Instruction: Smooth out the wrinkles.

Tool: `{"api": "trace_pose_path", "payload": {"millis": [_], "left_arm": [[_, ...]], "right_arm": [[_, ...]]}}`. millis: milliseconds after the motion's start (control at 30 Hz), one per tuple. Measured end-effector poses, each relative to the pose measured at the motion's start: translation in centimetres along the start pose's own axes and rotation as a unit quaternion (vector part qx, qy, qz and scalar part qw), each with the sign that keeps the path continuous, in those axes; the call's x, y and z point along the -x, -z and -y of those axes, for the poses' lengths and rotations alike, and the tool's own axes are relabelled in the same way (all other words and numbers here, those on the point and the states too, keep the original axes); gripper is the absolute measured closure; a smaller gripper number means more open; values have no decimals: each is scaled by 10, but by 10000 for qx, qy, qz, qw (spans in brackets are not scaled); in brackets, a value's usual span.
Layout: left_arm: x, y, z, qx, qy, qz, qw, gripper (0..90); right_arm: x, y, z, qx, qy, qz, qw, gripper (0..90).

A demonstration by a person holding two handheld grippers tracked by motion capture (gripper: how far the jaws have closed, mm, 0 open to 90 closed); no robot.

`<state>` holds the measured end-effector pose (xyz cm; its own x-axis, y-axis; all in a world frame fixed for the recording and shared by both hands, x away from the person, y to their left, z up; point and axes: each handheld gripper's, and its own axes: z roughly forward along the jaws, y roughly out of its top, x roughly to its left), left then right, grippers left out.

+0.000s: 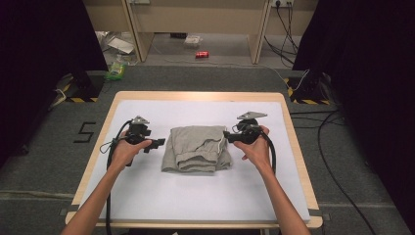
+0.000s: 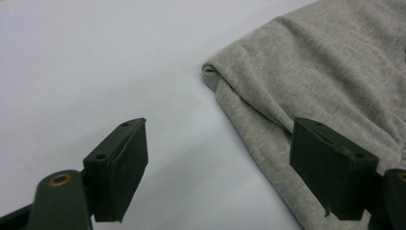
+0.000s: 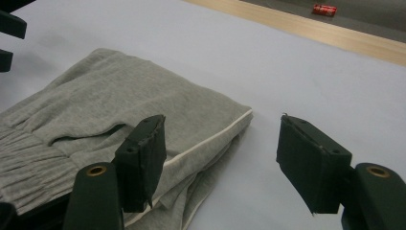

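Grey folded jersey trousers (image 1: 197,149), soft cotton with a thin pale piping stripe and a gathered elastic waistband, lie in the middle of the bench (image 1: 195,96) on its white sheet (image 1: 195,196), between my two hands.

My left tongs (image 1: 159,143) sit just left of the bundle at its left edge. In the left gripper view my left tongs (image 2: 218,165) stand spread wide; one black pad is over bare white sheet (image 2: 95,57), the other is over the trousers (image 2: 335,72), and I cannot tell whether that pad touches the cloth. Nothing is pinched between them. A rounded fold corner of the cloth points toward the gap.

My right tongs (image 1: 226,135) are at the bundle's far right corner. In the right gripper view my right tongs (image 3: 220,163) are also spread, holding nothing: one pad is above the trousers (image 3: 119,105) near the piping stripe, the other over the white sheet (image 3: 311,72) just beside the folded edge. The ribbed waistband lies at the near left of that view.

Past the far wooden rim of the bench, a small red can (image 1: 202,54) lies on the grey floor (image 1: 195,73).
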<state>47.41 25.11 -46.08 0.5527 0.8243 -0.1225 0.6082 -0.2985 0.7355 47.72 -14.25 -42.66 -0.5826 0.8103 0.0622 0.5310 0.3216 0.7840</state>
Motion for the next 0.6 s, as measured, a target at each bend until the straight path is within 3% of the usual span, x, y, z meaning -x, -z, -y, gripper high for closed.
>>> {"api": "trace_pose_path", "payload": {"millis": [300, 600], "left_arm": [[-1, 9, 9, 14, 29, 21, 10000, 204], [4, 16, 31, 23, 51, 111, 9999, 199]], "right_arm": [[-6, 13, 8, 12, 79, -38, 10000, 346], [-6, 20, 26, -47, 49, -39, 10000, 323]]}}
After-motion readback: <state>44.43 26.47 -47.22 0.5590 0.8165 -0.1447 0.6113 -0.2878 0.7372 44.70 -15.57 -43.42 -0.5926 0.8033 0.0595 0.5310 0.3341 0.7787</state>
